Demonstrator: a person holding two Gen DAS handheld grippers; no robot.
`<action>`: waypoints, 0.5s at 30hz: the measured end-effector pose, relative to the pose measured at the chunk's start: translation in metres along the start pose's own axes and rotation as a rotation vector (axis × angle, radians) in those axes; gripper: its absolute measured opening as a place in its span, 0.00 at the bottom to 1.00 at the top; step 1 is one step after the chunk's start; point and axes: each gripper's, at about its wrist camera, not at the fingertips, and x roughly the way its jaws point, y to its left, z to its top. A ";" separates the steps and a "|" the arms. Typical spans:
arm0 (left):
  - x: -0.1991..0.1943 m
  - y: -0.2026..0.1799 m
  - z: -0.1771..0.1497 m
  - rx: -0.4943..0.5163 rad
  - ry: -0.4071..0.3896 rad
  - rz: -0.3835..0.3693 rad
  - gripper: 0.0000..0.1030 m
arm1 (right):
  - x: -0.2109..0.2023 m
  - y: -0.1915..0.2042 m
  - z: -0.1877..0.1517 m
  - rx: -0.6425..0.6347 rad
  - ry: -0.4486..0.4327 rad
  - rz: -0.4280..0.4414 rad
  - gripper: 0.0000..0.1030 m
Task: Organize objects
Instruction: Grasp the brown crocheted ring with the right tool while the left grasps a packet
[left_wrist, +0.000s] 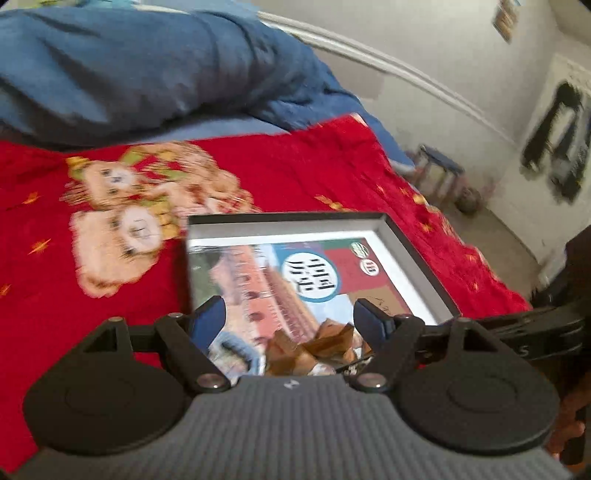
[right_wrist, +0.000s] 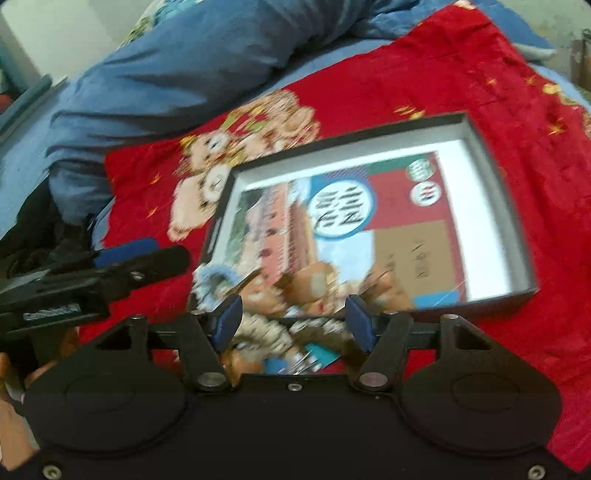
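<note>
An open black box (right_wrist: 517, 236) with a white inner wall lies on the red teddy-bear blanket (right_wrist: 480, 74). A colourful printed card (right_wrist: 369, 214) covers its floor, and several small trinkets (right_wrist: 295, 288) are piled at its near end. My right gripper (right_wrist: 293, 323) is open, its jaws wide apart over the box's near edge and the trinkets. My left gripper (left_wrist: 291, 321) is open too, above the box (left_wrist: 417, 254), with brown crinkled items (left_wrist: 317, 347) between its fingers. The left gripper also shows in the right wrist view (right_wrist: 140, 258), at the box's left side.
A blue duvet (left_wrist: 129, 66) is heaped at the far side of the bed. A small blue stool (left_wrist: 439, 173) stands on the floor by the white wall, with dark clothes (left_wrist: 557, 147) hanging at the right. The bed's edge runs along the right.
</note>
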 end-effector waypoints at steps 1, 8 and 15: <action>-0.009 0.003 -0.007 -0.029 -0.021 0.005 0.83 | 0.001 0.003 -0.003 -0.002 0.008 0.012 0.59; -0.028 -0.005 -0.062 -0.063 -0.109 0.047 0.77 | 0.004 0.013 -0.025 -0.056 0.056 0.011 0.54; 0.010 -0.026 -0.089 0.022 -0.010 0.057 0.71 | 0.002 -0.010 -0.031 -0.069 0.032 -0.073 0.54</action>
